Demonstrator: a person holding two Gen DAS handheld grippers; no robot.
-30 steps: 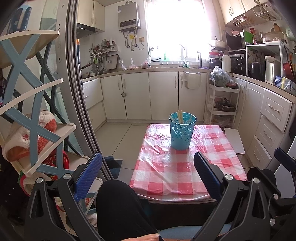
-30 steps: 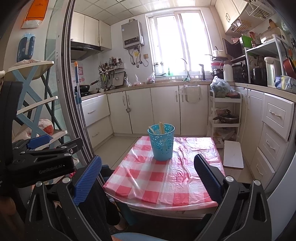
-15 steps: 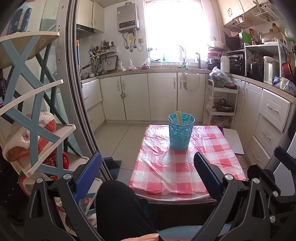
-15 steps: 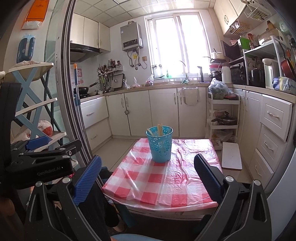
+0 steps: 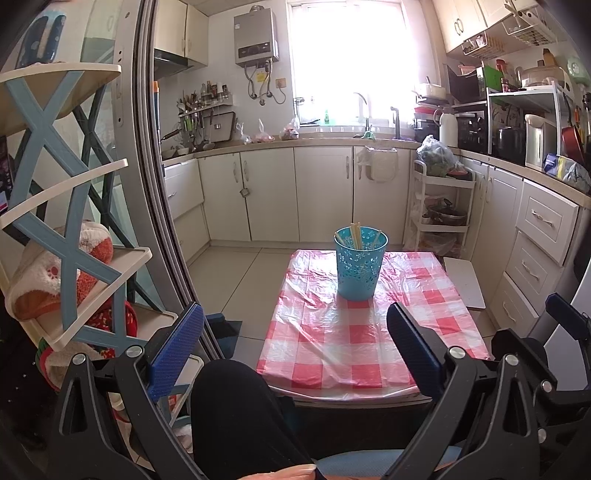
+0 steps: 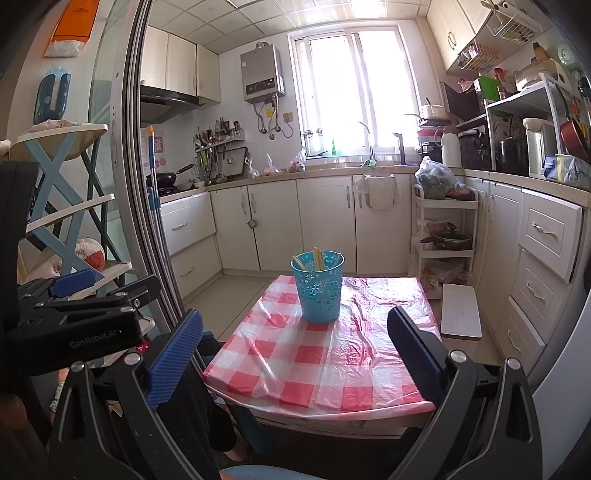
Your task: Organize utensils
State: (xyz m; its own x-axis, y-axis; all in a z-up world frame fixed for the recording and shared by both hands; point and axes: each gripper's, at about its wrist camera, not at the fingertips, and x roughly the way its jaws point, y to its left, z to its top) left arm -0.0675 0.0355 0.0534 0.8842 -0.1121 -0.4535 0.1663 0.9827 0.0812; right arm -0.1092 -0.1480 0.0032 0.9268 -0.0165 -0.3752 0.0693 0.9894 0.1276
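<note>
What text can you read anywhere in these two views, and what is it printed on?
"GenRobot.AI": white lettering on the black body of the left tool, seen from the right wrist camera.
Orange rectangular packet high on the wall: faint print, too blurred to read.
Grey wall-mounted water heater: panel markings too small to read.
Blue and yellow packet on the right counter: print unreadable.
Nothing else legible.

A: Table cover (image 5: 369, 332), what's it look like from yr end?
B: I see thin glossy plastic sheet, wrinkled. Holder (image 5: 360, 266) = matt plastic w/ cut-out holes, sticks (image 5: 355, 233) inside look like pale wood.
A: Gripper pads (image 6: 173, 358)?
B: Ribbed, rubbery-looking, matt; frames smooth black plastic. Far cabinets (image 6: 321, 218) satin-smooth.
</note>
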